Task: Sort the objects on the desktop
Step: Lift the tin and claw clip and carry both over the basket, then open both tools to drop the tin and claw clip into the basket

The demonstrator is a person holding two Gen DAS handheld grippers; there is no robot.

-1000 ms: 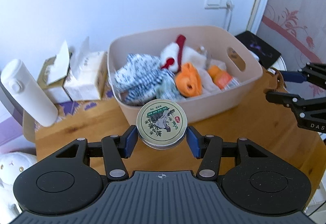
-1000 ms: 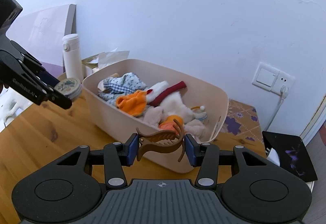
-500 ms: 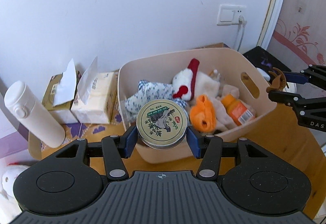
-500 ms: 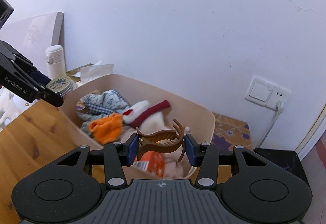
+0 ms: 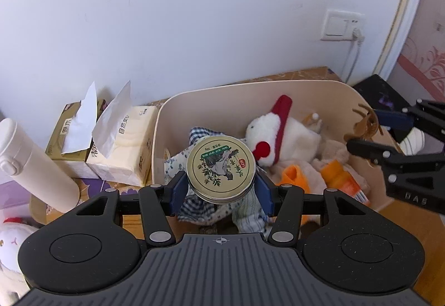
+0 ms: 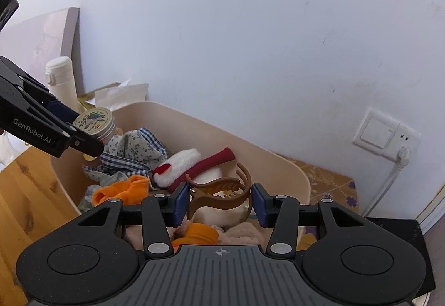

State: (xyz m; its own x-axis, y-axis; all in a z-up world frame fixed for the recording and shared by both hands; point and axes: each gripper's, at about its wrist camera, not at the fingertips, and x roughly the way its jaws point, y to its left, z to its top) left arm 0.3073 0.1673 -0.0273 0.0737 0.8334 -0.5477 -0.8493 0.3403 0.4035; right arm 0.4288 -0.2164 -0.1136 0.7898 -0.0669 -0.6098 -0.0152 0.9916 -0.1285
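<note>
- Left wrist view showed the beige bin (image 5: 278,89) standing on the wooden table (image 5: 417,222) against the wall, already loaded with a checked cloth (image 5: 200,136), a white plush toy (image 5: 278,133), an orange cloth (image 5: 294,178) and an orange bottle (image 5: 342,183); judged to be the collecting point for the sort.
- Two tissue packs (image 5: 122,144) and a white flask (image 5: 33,164) stood just beside the bin's left wall, outside it.
- The left tool (image 5: 221,189) was clamped on the round tin (image 5: 221,168), lid facing the camera, held above the bin's near-left end over the checked cloth; judged poised for release into the bin.
- The right tool (image 6: 221,201) was closed on the brown hair claw (image 6: 219,192), gripped across its body with the teeth pointing up, held above the bin's right end for the same purpose.
- Hidden or unclear: the bin's floor lay buried under its contents; the bin's near wall was cut off by each tool body; the tin's label print was too small to read; a small pale item behind the plush toy could not be identified.
</note>
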